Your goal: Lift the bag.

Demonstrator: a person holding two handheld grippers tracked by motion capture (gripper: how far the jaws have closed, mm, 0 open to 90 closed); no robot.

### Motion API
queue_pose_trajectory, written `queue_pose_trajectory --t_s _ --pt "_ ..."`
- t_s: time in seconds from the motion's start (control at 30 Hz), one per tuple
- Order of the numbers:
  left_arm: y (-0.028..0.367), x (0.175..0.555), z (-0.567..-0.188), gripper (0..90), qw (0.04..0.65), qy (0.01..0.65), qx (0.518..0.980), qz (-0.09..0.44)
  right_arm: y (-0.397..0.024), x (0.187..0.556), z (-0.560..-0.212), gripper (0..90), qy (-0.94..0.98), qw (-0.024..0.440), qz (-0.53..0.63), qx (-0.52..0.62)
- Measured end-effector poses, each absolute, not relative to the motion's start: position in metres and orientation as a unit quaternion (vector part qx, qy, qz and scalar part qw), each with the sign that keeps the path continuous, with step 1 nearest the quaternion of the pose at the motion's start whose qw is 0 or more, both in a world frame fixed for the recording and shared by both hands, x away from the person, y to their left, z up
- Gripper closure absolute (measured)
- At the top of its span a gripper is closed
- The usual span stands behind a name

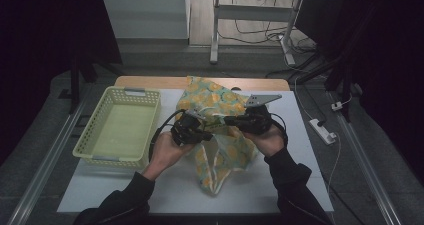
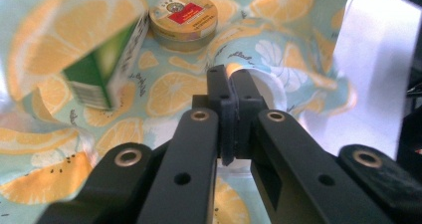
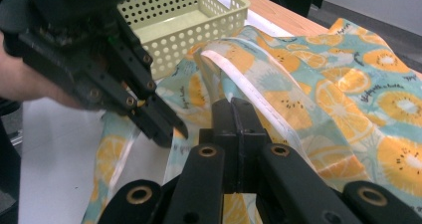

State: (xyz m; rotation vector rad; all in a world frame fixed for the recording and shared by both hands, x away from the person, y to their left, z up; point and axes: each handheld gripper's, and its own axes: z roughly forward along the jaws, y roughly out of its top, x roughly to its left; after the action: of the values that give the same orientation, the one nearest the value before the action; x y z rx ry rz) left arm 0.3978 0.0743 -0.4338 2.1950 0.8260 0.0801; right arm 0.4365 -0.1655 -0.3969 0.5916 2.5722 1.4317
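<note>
Lifted over the middle of the white table [image 1: 300, 150], the lemon-print fabric bag [image 1: 220, 102] looks soft and floppy — best taken by its white-trimmed rim, where the left gripper [image 1: 212, 134] and right gripper [image 1: 226, 120] both sit clamped shut on the cloth — with a round tin [image 2: 183, 16] and green carton [image 2: 102, 67] loose inside.

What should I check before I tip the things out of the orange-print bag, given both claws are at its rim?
1. Left claw shut on the bag rim: ok, jaws closed with fabric edge between them in the left gripper view.
2. Right claw shut on the rim: ok, white-trimmed edge pinched at its tips.
3. Bag mouth open: ok, round tin and green carton visible inside.
4. Contents loose: cannot tell; the carton is blurred.
5. Basket ready to receive: ok, nothing shows on its floor, left of the bag.
6. Cables clear of the bag: cannot tell.
</note>
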Motion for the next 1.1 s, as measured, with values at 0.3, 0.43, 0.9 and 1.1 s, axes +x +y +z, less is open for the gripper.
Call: queue_pose_trajectory --t_s 0.3,0.43,0.9,1.1 --pt "0.086 0.400 -0.407 89.3 0.401 0.321 0.857 0.034 -0.160 0.430 -0.381 90.0 0.858 0.073 0.477 0.179" --pt "0.088 0.401 -0.395 89.3 0.403 0.318 0.857 0.037 -0.158 0.428 -0.374 90.0 0.858 0.071 0.477 0.175" --pt "0.096 0.410 -0.355 89.3 0.434 0.315 0.843 0.033 -0.155 0.424 -0.351 90.0 0.854 0.072 0.488 0.165" --pt "0.102 0.411 -0.338 89.3 0.443 0.314 0.839 0.040 -0.153 0.424 -0.338 90.0 0.852 0.076 0.492 0.162"
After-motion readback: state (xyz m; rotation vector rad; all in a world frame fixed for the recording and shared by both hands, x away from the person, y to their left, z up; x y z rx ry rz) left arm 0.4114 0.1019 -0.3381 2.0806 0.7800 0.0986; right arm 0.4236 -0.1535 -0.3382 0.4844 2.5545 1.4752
